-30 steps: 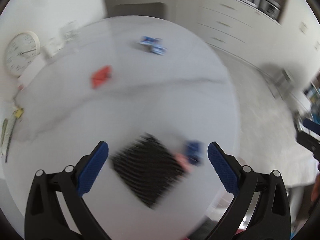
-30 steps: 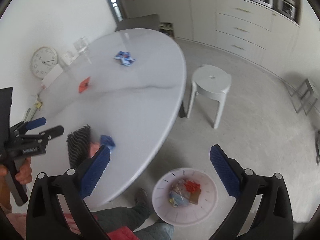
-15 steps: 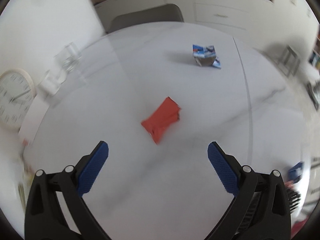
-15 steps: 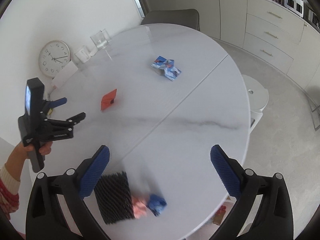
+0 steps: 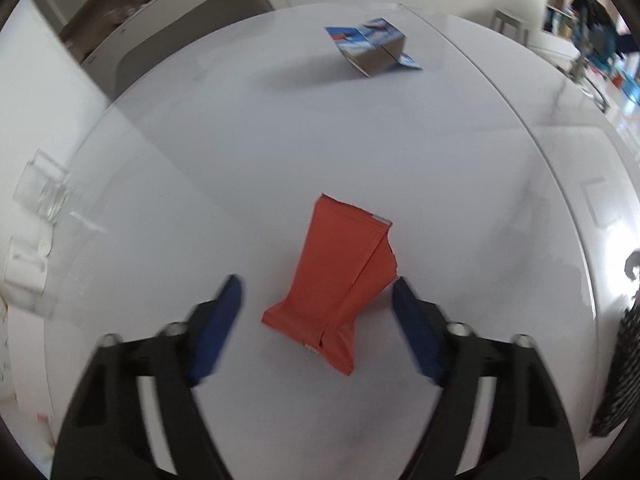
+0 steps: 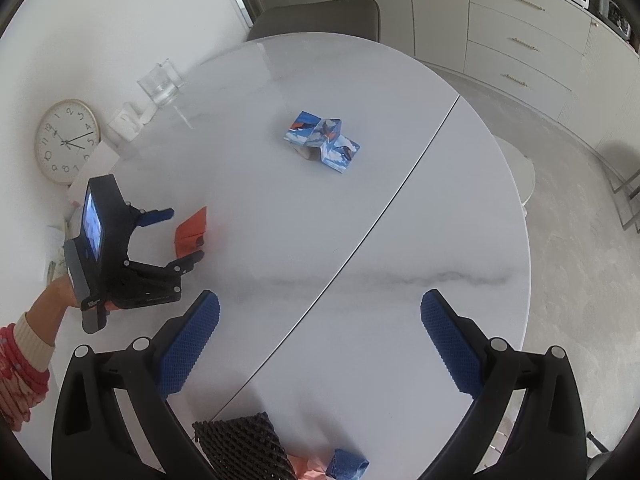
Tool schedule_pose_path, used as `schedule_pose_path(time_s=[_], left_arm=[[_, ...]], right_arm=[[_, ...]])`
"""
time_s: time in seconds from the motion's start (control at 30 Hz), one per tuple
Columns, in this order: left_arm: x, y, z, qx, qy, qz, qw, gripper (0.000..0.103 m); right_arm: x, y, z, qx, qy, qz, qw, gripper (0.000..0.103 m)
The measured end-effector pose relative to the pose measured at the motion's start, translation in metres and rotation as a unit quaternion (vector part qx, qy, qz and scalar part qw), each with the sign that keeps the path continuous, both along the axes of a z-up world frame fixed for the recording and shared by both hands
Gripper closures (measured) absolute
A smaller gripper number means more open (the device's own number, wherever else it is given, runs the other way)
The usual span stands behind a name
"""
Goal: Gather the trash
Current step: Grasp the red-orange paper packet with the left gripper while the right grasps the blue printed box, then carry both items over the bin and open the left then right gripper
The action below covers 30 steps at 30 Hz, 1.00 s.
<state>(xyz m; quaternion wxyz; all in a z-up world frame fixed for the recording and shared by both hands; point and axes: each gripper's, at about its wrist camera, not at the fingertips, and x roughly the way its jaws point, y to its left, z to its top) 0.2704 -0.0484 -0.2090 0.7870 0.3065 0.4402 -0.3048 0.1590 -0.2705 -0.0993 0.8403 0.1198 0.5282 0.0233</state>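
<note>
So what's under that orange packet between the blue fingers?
Only the bare white table shows around the orange packet. Whatever lies directly beneath is covered. The left gripper, jaws just closing, straddles it without touching yet.

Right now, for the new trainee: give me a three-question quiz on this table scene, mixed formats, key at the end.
1. True or false: the left gripper has its pads pressed on the red wrapper.
2. Which lies farther up the table? A. blue printed carton B. black foam net
3. Fill in: the right gripper holds ____.

Key: 1 false, its jaws have just been closing, with the wrapper between them untouched; 2 A; 3 nothing, open over bare tabletop.
</note>
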Motion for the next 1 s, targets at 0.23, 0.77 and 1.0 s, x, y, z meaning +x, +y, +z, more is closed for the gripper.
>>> schedule_pose_path(time_s=[0.23, 0.77, 1.0], left_arm=[[0.008, 0.005, 0.001, -0.025, 0.023, -0.002, 0.9994, 0.07], [-0.024, 0.03, 0.032, -0.104, 0.035, 0.18, 0.9775, 0.07], [-0.048, 0.032, 0.038, -0.106, 0.042, 0.211, 0.9709, 0.07]], right_arm=[[0.033, 0.008, -0.003, -0.002, -0.002, 0.047, 0.999, 0.003], [0.216, 0.042, -0.077, -0.164, 0.025, 0.316, 0.934, 0.004], [0.228, 0.04, -0.101, -0.153, 0.074, 0.328, 0.929, 0.05]])
